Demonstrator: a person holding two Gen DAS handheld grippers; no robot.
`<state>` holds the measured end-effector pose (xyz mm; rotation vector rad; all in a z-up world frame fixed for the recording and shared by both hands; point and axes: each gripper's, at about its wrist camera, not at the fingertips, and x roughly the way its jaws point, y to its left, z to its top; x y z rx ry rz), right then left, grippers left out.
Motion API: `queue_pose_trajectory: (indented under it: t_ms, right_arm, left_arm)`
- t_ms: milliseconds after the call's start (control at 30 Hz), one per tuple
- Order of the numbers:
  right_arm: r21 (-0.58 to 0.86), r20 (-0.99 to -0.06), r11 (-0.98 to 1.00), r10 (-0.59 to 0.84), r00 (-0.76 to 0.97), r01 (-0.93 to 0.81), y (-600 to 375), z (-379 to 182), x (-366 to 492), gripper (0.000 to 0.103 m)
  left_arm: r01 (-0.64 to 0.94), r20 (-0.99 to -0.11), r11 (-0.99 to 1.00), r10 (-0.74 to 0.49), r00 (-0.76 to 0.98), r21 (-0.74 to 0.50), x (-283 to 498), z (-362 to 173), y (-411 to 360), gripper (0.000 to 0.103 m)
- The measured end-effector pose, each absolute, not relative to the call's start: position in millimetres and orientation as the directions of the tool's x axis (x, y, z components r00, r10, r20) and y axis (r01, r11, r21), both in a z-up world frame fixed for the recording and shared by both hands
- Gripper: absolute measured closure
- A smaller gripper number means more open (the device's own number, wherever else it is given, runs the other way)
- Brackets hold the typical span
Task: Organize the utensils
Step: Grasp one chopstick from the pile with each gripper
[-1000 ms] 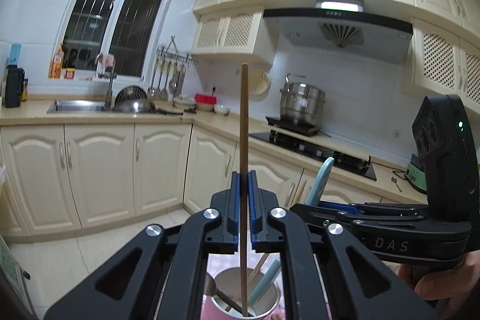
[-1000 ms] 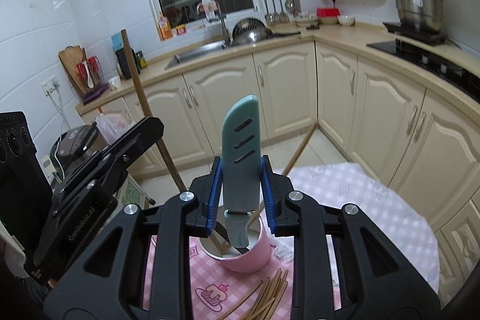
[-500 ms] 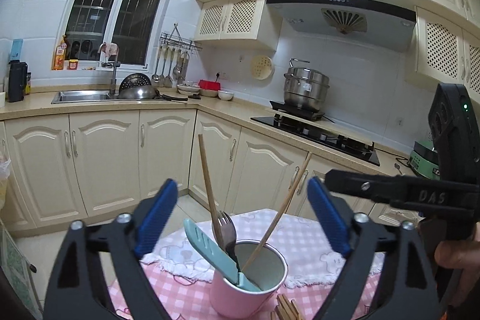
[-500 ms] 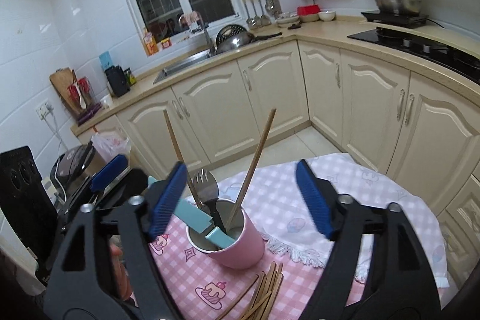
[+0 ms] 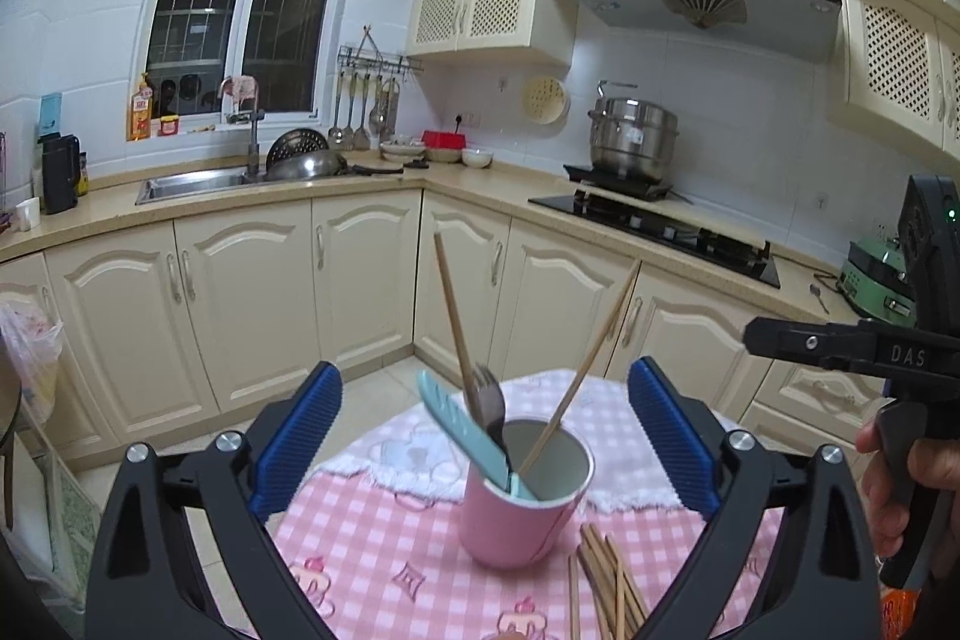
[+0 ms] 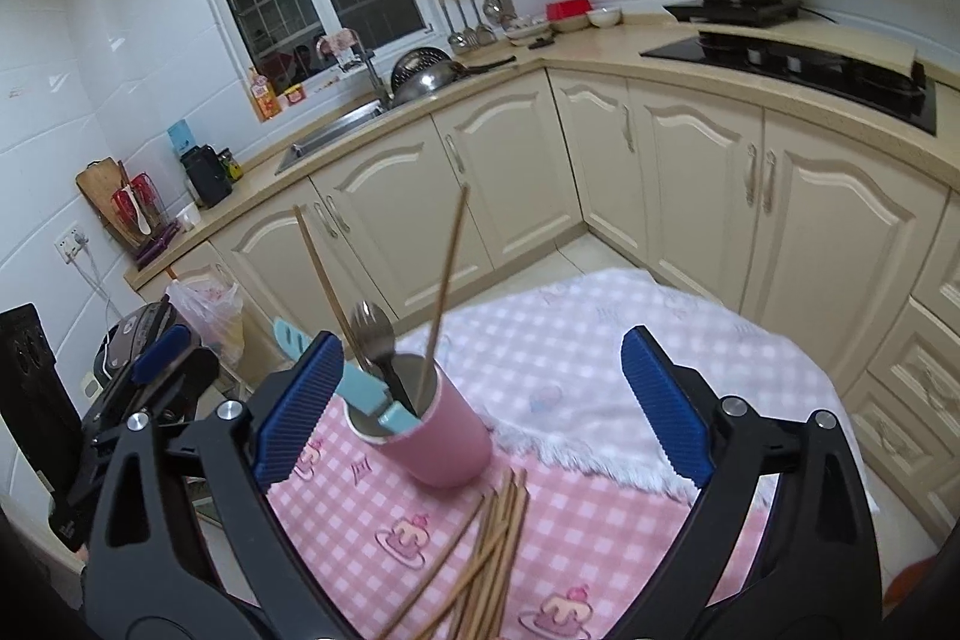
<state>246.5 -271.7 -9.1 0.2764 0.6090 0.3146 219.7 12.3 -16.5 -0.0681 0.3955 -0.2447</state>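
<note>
A pink cup (image 5: 516, 514) stands on the pink checked tablecloth (image 5: 372, 550); it also shows in the right wrist view (image 6: 438, 436). It holds a teal knife (image 5: 462, 430), a metal fork (image 5: 489, 394) and two wooden chopsticks (image 5: 582, 370). Several loose chopsticks (image 6: 486, 538) lie on the cloth beside the cup. My left gripper (image 5: 483, 436) is open and empty, with its jaws wide on either side of the cup. My right gripper (image 6: 480, 400) is open and empty, just behind the cup. The right gripper's body (image 5: 864, 340) shows at the right of the left wrist view.
The round table's far edge (image 6: 720, 304) drops off toward cream cabinets (image 6: 690, 172). A counter with a sink (image 5: 192, 184), a hob (image 5: 660, 220) and a steel pot (image 5: 633, 139) runs behind. A plastic bag (image 6: 210, 310) hangs to the left.
Both grippers opened: the left let go of a chopstick and the right let go of the teal knife, both now in the cup. Both grippers pulled back from the cup.
</note>
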Motion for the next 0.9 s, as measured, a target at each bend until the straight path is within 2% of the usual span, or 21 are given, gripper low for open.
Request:
queue_pose_trajectory:
  t_ms: [433, 567, 900]
  right_arm:
    - [0.35, -0.658, 0.929, 0.336, 0.674, -0.122, -287.4, -66.5, 216.7, 0.011]
    - [0.323, -0.72, 0.94, 0.322, 0.615, -0.114, -282.0, -91.3, 209.5, 0.011]
    - [0.254, -0.797, 0.956, 0.293, 0.528, -0.147, -269.8, -127.5, 193.6, 0.011]
  left_arm:
    - [0.22, -0.527, 0.971, -0.236, 0.817, -0.094, 202.6, -58.1, 13.4, 0.009]
    - [0.227, -0.571, 0.971, -0.224, 0.789, -0.067, 198.1, -73.9, 7.6, 0.009]
    - [0.259, -0.689, 0.966, -0.203, 0.696, -0.022, 196.2, -117.6, -8.5, 0.009]
